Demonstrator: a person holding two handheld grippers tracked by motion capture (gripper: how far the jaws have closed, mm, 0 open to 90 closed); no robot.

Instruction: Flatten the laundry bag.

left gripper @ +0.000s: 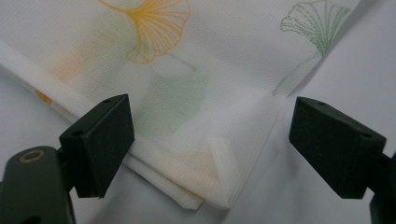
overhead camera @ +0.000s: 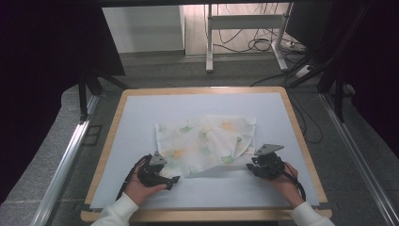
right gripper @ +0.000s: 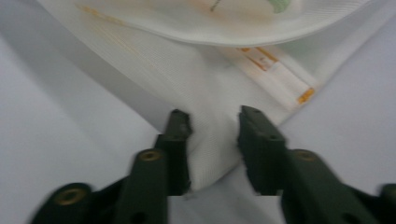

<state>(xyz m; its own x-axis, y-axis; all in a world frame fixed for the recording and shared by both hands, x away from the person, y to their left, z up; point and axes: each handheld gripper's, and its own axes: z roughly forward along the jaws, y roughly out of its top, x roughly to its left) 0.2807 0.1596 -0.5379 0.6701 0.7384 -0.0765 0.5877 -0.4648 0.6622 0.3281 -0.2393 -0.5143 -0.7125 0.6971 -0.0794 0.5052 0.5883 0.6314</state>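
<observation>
A white cloth (overhead camera: 207, 143) printed with green and orange ginkgo leaves lies loosely folded on the pale mat (overhead camera: 141, 113). My left gripper (overhead camera: 173, 180) sits at the cloth's near left corner. Its jaws stand wide apart, and the folded corner (left gripper: 205, 186) lies between them untouched in the left gripper view (left gripper: 210, 140). My right gripper (overhead camera: 250, 167) is at the near right corner. In the right gripper view its jaws (right gripper: 215, 135) stand narrowly apart, astride a flat point of the cloth (right gripper: 205, 154), with a gap still between the pads.
The mat covers a wooden table (overhead camera: 301, 141) with a raised rim. Bare mat lies in front of the cloth and to both sides. Beyond the table are a grey floor, cables (overhead camera: 259, 44) and a desk frame.
</observation>
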